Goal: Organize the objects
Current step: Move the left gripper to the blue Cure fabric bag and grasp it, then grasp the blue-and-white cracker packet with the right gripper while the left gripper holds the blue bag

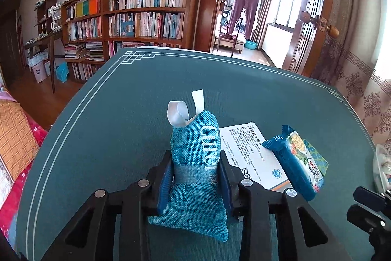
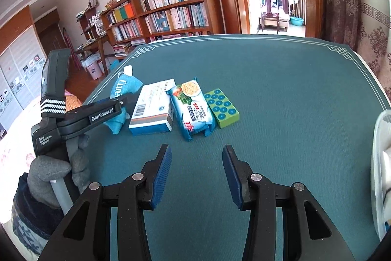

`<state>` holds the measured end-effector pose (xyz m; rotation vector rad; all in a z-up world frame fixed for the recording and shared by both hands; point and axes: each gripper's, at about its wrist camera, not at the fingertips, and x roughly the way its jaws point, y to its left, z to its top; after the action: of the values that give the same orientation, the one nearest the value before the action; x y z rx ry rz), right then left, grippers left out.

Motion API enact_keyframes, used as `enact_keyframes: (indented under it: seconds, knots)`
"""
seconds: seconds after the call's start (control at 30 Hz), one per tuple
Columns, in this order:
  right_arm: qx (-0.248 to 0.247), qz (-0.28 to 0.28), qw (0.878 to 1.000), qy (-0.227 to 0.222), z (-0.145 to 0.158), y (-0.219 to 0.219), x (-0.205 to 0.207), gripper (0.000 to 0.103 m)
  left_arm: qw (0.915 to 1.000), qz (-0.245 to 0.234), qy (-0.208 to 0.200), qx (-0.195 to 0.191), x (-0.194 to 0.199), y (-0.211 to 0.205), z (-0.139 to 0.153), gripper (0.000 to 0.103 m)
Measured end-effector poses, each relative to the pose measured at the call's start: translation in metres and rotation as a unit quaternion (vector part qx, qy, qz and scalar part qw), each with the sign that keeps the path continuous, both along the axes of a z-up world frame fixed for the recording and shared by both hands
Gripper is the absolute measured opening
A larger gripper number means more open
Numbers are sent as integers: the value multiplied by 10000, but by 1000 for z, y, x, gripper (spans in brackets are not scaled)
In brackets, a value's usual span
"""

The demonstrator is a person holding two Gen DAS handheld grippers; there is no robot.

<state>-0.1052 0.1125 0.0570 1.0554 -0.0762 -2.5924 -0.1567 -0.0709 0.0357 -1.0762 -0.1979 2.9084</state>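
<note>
Your left gripper (image 1: 195, 177) has its jaws clamped on the blue woven sachet (image 1: 195, 163) at the counter's (image 2: 293, 89) left edge, beside the white box (image 2: 152, 109). Your right gripper (image 2: 196, 170) hovers with jaws parted, empty, short of the snack packet (image 2: 193, 109).

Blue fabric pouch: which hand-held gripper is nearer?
Left. The left hand-held gripper is clamped on the blue fabric pouch; the right hand-held gripper is open over bare mat, apart from it.

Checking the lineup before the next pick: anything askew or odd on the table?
Mostly tidy. The medicine box, noodle packet and green box sit side by side; only the teal fabric pouch differs, pinched at its waist in the left claw.
</note>
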Motion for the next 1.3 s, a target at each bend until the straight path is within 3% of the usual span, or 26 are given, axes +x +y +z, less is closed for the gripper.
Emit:
enact_keyframes:
  seconds: [0.47,0.77,1.03,1.3]
  knots:
    - [496,289,9983,-119,-19,-34,-79,45,9991,78,86,411,4,-14,9,36]
    - [761,439,9960,-170,-32,-46,-81,45,9984,34,77,552,5,-15,9,36]
    - [483,249,9980,-311,-32,-40,-84,43,9981,-9,96,615,7,-14,9,36]
    - [318,114,9988,-356,-30,-27,-55,41,9975,-86,178,673,11,-11,14,36]
